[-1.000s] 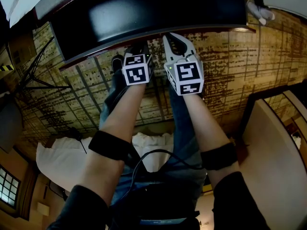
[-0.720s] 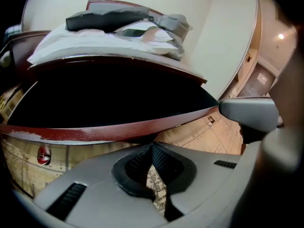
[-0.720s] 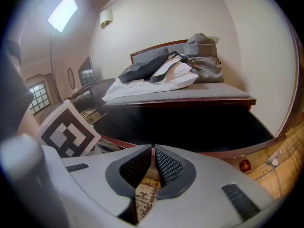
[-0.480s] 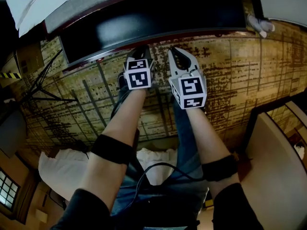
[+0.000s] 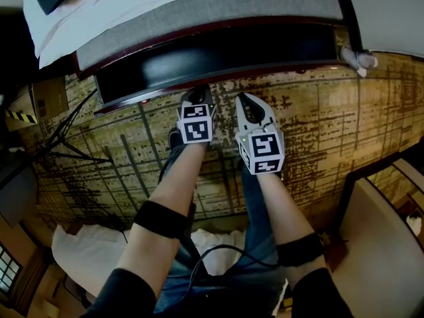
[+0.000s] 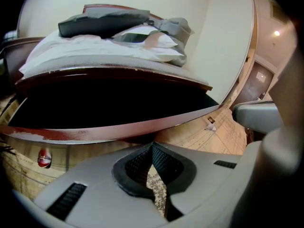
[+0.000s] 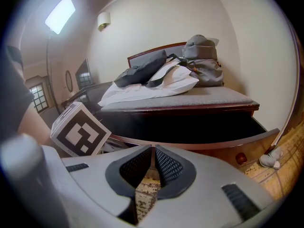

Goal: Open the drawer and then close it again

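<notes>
Head view, looking down: the drawer (image 5: 218,55) under the bed (image 5: 199,12) stands pulled out, a dark, shallow cavity whose long front edge runs side to side across the scene. A person faces that edge squarely with a tool in each hand. Just short of the drawer front hangs the left tool (image 5: 197,93), jaws pressed together on nothing. The right tool (image 5: 244,99) is beside it, slightly farther back from the front, its jaws also closed with nothing between them. In the left gripper view, the reddish-brown drawer front (image 6: 118,127) fills the frame directly above the left tool's (image 6: 152,146) tip. In the right gripper view, the same front (image 7: 213,144) lies ahead of the right tool (image 7: 153,151) and a little farther off. Since the drawer is already out, the closing half of the job appears to remain. It looks like a straight push, square to the long front, with the left tool the nearer one to make contact. Above the drawer, the grey mattress carries a white pillow (image 7: 156,87) and bags (image 7: 204,56). On the person's side of the drawer spreads a worn, patterned tan floor (image 5: 331,124), with a pale slipper (image 5: 358,59) lying on it by the drawer's right end.
</notes>
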`<action>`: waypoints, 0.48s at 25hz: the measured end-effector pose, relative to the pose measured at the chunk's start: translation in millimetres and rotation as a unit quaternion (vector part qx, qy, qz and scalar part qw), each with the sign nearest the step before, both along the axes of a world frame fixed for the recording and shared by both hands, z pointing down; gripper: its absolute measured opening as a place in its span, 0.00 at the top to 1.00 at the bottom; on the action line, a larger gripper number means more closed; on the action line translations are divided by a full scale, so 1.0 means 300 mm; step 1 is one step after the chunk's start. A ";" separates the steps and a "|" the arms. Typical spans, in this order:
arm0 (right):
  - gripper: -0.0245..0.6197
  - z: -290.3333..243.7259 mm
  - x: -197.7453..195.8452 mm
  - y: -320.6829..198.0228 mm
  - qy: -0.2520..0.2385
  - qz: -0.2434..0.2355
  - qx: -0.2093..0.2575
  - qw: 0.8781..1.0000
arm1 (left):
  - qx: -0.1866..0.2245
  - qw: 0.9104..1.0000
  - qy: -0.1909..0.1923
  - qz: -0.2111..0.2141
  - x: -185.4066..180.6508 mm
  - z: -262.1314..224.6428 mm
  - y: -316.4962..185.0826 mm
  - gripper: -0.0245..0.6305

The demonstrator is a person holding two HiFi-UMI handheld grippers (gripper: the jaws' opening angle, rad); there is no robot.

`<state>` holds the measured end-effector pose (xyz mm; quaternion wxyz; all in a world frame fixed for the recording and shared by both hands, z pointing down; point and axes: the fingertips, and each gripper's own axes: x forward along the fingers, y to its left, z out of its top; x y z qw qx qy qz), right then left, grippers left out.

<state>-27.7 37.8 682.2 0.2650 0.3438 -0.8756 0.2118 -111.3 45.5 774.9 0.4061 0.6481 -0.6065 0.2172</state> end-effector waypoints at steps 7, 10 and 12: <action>0.93 0.005 -0.006 -0.028 0.001 0.001 -0.001 1.000 | 0.008 1.000 -0.008 -0.002 -0.043 0.005 -0.064 0.96; 0.93 0.008 0.002 -0.041 0.001 0.002 -0.001 1.000 | 0.009 1.000 -0.022 -0.001 -0.071 0.020 -0.093 0.96; 0.93 0.011 0.009 -0.050 0.002 0.004 -0.001 1.000 | 0.011 0.999 -0.031 0.001 -0.089 0.030 -0.113 0.96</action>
